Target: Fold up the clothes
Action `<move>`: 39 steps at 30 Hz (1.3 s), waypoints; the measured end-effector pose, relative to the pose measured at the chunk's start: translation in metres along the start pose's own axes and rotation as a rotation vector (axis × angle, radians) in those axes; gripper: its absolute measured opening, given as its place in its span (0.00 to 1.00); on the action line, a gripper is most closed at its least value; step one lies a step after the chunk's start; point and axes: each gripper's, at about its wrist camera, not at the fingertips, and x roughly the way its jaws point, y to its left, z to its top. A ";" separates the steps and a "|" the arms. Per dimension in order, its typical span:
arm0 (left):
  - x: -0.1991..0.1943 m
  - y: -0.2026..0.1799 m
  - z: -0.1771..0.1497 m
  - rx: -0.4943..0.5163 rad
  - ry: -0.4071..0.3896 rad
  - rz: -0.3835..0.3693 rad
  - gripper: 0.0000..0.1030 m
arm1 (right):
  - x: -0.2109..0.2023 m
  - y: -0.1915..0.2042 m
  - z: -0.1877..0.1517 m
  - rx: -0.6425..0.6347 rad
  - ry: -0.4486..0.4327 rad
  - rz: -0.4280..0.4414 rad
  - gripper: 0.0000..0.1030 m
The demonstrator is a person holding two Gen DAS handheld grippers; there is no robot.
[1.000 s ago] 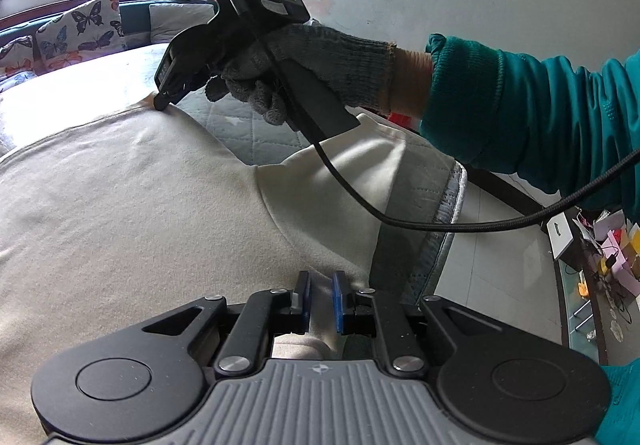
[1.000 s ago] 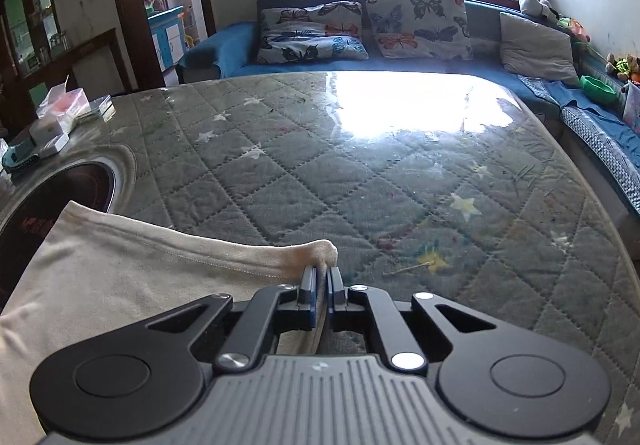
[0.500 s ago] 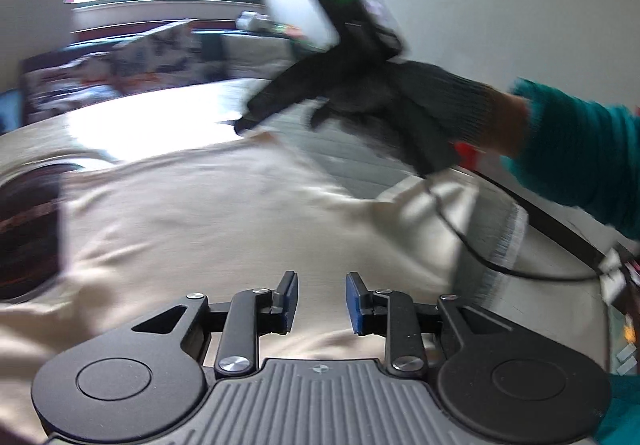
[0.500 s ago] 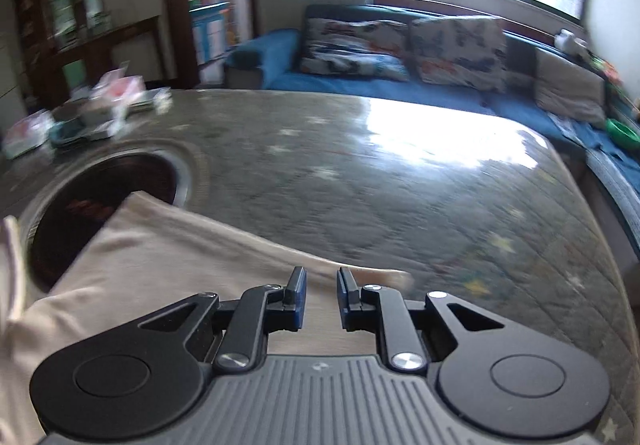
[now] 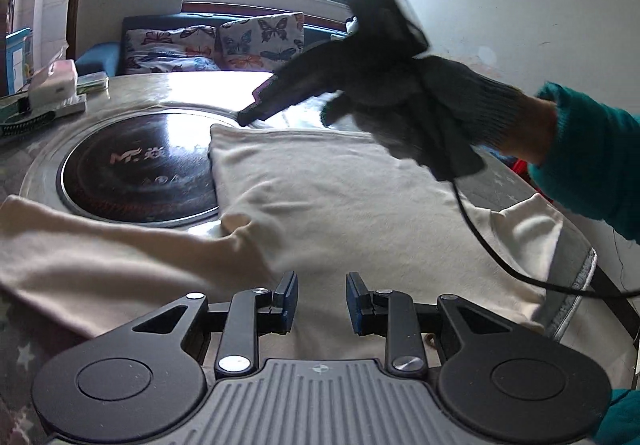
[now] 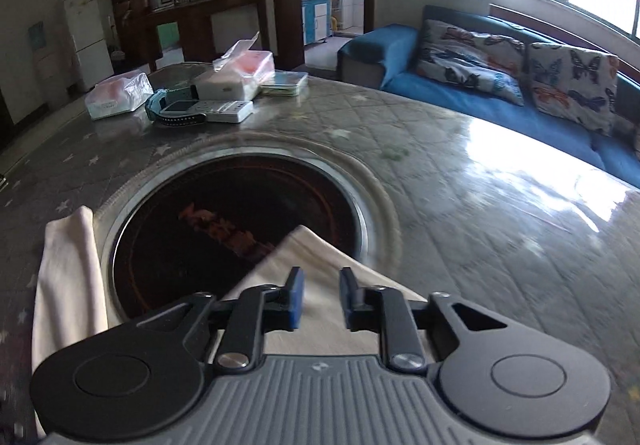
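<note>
A cream garment (image 5: 344, 205) lies flat on the quilted table, one sleeve (image 5: 100, 253) stretched out to the left. It also shows in the right wrist view (image 6: 320, 265), with its sleeve (image 6: 68, 277) at the left. My left gripper (image 5: 318, 301) is open and empty just above the garment's near part. My right gripper (image 6: 321, 301) is open and empty above the garment's far corner. In the left wrist view the right gripper (image 5: 248, 117) hovers over that far corner, held by a gloved hand (image 5: 420, 113).
A round black cooktop (image 6: 240, 229) is set in the table (image 6: 480, 205); the garment's corner overlaps it. Tissue packs, boxes and a remote (image 6: 200, 93) sit at the table's far left. A blue sofa with butterfly cushions (image 6: 520, 73) stands beyond. A black cable (image 5: 500, 257) hangs over the garment.
Both grippers have opened and let go of the garment, which now lies flat. Both have lifted and swung left, bringing the cooktop into view.
</note>
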 end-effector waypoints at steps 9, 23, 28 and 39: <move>-0.003 0.010 -0.007 -0.030 -0.001 -0.035 0.28 | 0.041 0.016 0.014 -0.023 0.034 0.009 0.23; -0.006 0.016 -0.016 -0.052 -0.008 -0.056 0.31 | 0.061 0.027 0.016 -0.067 0.008 -0.098 0.03; -0.005 0.015 -0.014 -0.056 -0.009 -0.049 0.31 | 0.057 0.029 0.019 -0.080 0.014 -0.095 0.07; -0.024 0.024 -0.004 -0.060 -0.080 0.064 0.48 | 0.000 0.044 0.008 -0.145 -0.015 -0.072 0.24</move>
